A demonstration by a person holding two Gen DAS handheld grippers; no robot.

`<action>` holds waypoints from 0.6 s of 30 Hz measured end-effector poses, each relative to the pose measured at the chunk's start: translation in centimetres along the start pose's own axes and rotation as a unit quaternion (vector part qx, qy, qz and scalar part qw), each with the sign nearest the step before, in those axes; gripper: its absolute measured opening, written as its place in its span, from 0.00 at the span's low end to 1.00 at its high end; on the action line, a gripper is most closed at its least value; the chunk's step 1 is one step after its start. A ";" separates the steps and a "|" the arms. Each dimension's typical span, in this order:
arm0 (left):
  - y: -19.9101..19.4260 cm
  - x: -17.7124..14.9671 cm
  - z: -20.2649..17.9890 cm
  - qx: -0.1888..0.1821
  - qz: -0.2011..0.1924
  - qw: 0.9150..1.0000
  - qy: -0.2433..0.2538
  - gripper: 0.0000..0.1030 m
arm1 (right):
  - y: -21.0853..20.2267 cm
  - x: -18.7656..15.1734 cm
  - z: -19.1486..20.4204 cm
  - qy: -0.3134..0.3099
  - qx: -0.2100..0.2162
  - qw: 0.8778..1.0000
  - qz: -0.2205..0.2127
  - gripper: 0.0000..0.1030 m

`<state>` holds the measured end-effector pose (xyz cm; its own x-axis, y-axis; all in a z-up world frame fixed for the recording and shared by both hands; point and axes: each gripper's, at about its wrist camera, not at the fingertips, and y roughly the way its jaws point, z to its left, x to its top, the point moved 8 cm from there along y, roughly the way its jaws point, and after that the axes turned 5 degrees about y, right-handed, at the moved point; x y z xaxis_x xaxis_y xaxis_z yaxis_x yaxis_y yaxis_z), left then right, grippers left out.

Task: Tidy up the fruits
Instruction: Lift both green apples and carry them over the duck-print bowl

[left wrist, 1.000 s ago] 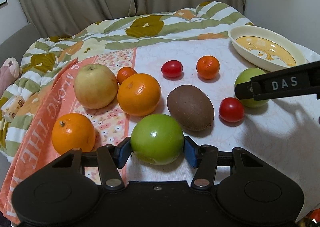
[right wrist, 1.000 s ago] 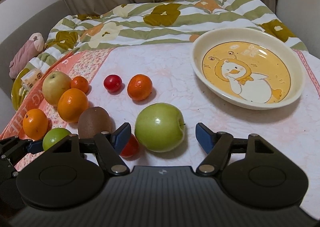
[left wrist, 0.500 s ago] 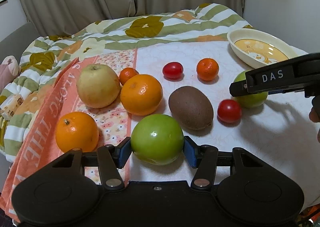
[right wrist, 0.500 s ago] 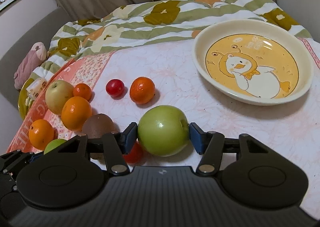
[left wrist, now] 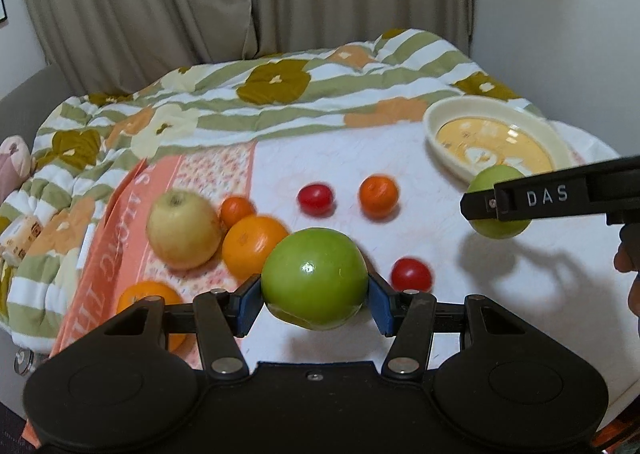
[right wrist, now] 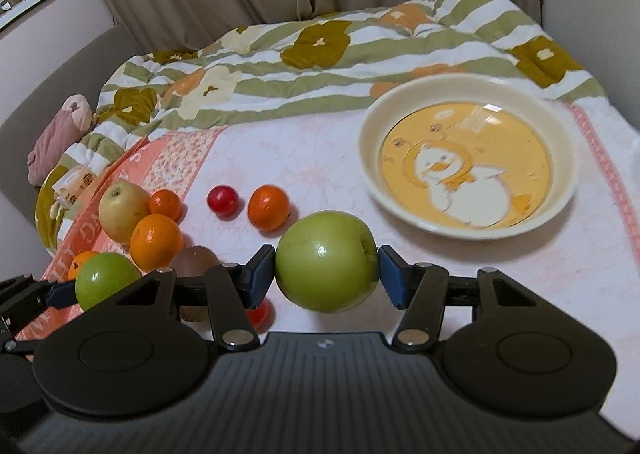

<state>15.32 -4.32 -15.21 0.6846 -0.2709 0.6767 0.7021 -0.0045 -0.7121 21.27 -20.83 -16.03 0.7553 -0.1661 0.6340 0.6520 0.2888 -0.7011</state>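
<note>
Well, both hands have fruit off the bed now. The left gripper (left wrist: 315, 304) has its blue pads pressed on either side of a smooth green fruit (left wrist: 315, 278), which hangs clear above the white cloth (left wrist: 500, 274). The right gripper (right wrist: 327, 274) closed in within the past second and now pinches a green apple (right wrist: 326, 260), lifted too, with the apple's shadow lying on the cloth beneath it in the left wrist view. Just past that apple sits the cream bowl (right wrist: 370, 142) with a duck picture inside, nothing in it.

On the cloth behind lie a yellow apple (left wrist: 184, 229), a big orange (left wrist: 253, 244) touching it, a small mandarin (left wrist: 237, 210) tucked behind the two, and another orange (left wrist: 148, 296) nearer the left gripper. Farther out are a cherry tomato (left wrist: 315, 198) and a mandarin (left wrist: 378, 195) side by side, and a second tomato (left wrist: 411, 274) close to the left gripper's right pad. A brown kiwi (right wrist: 194, 260) peeks out behind the right gripper's left finger.
</note>
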 end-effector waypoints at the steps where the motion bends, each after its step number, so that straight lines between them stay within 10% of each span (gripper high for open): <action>1: -0.3 0.5 -0.3 -0.002 -0.004 1.000 0.001 0.57 | -0.6 0.4 -0.4 0.002 -0.004 1.000 -0.003 0.69; 18: -0.5 11.3 -7.0 -0.042 -0.064 0.996 0.041 0.57 | -5.8 8.7 -8.8 0.025 -0.041 0.998 -0.050 0.69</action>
<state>21.29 -14.13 -8.48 0.5696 -0.3398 0.7484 0.7619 -0.1233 -0.6359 24.66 -32.25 -9.34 0.6867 -0.2379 0.6870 0.7265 0.1912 -0.6600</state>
